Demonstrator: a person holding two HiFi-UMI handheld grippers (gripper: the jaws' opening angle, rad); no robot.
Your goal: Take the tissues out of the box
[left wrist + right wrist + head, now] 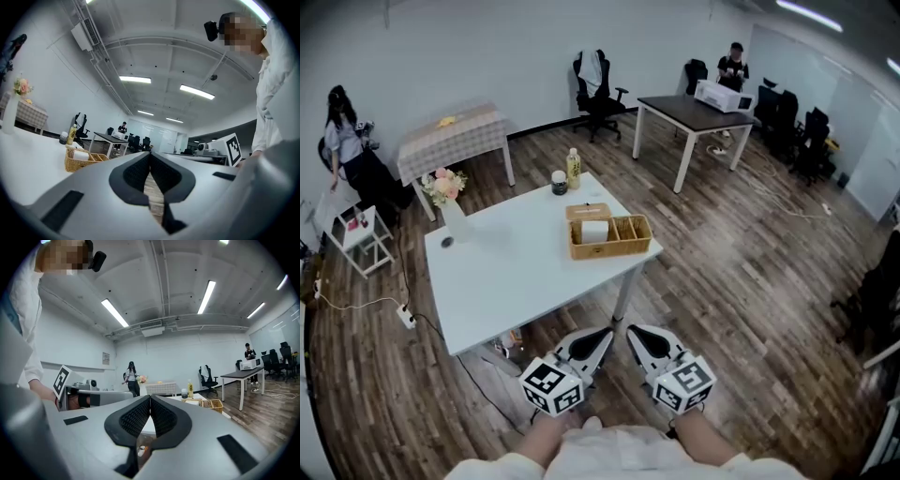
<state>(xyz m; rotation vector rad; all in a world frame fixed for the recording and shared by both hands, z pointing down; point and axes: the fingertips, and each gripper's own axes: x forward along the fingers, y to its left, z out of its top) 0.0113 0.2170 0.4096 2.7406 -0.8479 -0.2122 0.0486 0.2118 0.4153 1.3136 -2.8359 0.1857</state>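
On the white table (pixel 506 272) stands a wicker basket (pixel 623 239). Its left end holds a tan tissue box (pixel 588 213) with white tissue (pixel 594 231) showing. Both grippers are low in the head view, off the table's near edge and well short of the basket. My left gripper (pixel 598 336) is shut with nothing in it, and my right gripper (pixel 636 334) beside it is shut and empty too. In the left gripper view the jaws (pixel 150 154) meet, with the basket (pixel 79 159) far left. From the right gripper (pixel 150 398) the basket (pixel 208 404) shows at the right.
A yellow bottle (pixel 573 169) and a small jar (pixel 559 183) stand behind the basket. A vase of flowers (pixel 446 195) is at the table's far left corner. A checked table (pixel 455 136), a dark desk (pixel 694 112), office chairs and two people stand farther off on the wood floor.
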